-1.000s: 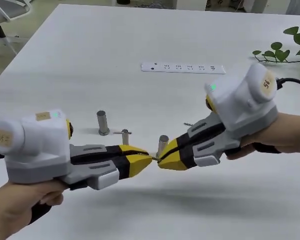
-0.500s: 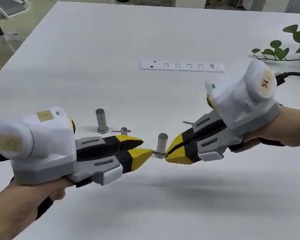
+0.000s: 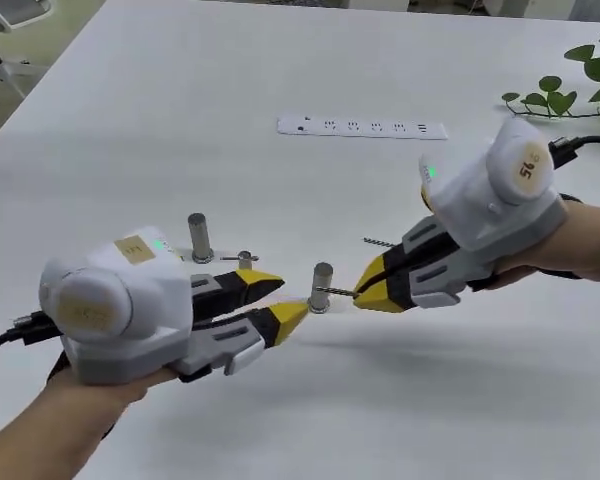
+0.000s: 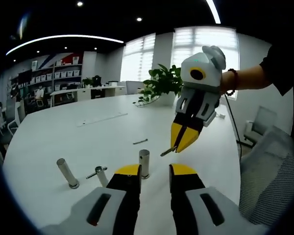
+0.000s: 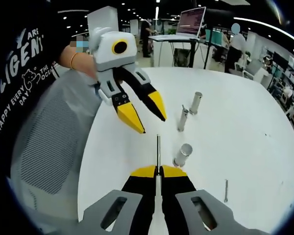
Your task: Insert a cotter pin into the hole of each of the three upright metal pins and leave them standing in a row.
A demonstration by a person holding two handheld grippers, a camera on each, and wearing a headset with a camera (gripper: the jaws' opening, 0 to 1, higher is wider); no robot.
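**Cotter pin held at nearest pin**

Left gripper [image 3: 290, 297]: fingers apart. Right gripper [image 3: 362, 292]: fingers clamped on cotter pin [image 3: 335, 291], its tip just beside nearest pin [image 3: 322, 283], in the desk's near half. Middle pin [image 3: 244, 268] carries second cotter pin [image 3: 255, 258]. Farthest pin [image 3: 198, 237] upright. Power strip [image 3: 362, 127] toward far edge.

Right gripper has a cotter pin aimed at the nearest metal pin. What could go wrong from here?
1. The left gripper is open, not clamping the nearest metal pin; a push from the cotter pin in the right gripper may tip it.
2. In the right gripper view the cotter pin points beside that pin, so it may slide past instead of entering.
3. The left gripper sits close to the middle pin, already fitted, and could knock it over.
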